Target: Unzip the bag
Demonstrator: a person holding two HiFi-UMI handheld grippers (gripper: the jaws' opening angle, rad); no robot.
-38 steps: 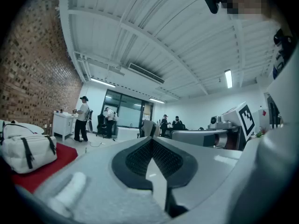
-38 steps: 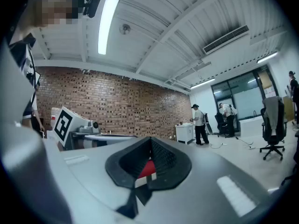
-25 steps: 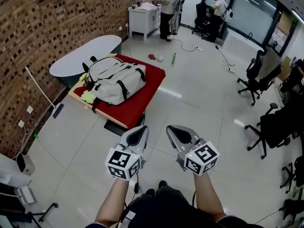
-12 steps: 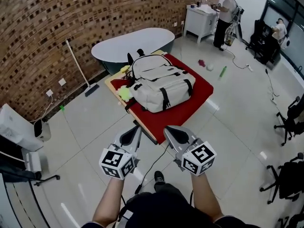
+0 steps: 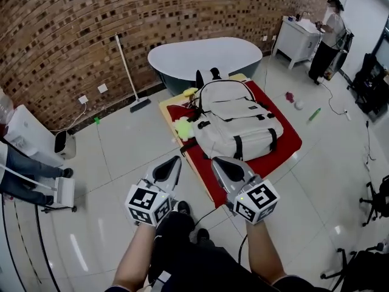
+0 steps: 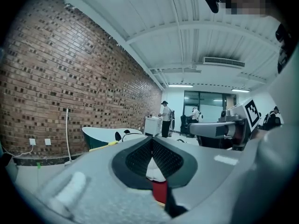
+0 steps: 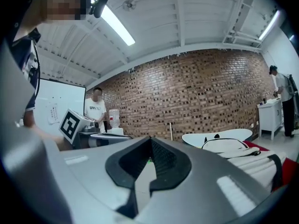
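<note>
A light grey backpack (image 5: 238, 126) with black straps lies flat on a low table under a red cloth (image 5: 281, 149), ahead of me and to the right. It shows again in the right gripper view as the backpack (image 7: 252, 160) at the right edge. Both grippers hang in the air well short of it, side by side. My left gripper (image 5: 174, 163) is shut with nothing between its jaws. My right gripper (image 5: 217, 164) is shut and empty too. The bag's zips are too small to make out.
A yellow-green soft toy (image 5: 183, 128) lies on the table's left end beside the bag. A white bathtub (image 5: 203, 55) stands against the brick wall behind it, a broom (image 5: 129, 76) leaning nearby. A person (image 5: 326, 38) stands by a white cabinet (image 5: 296, 42) at far right. A cable (image 5: 203, 215) runs over the tiled floor.
The view has swung left and come closer: the table with the backpack has moved from the upper left to the middle right. Both grippers stay shut and level in front of me.
</note>
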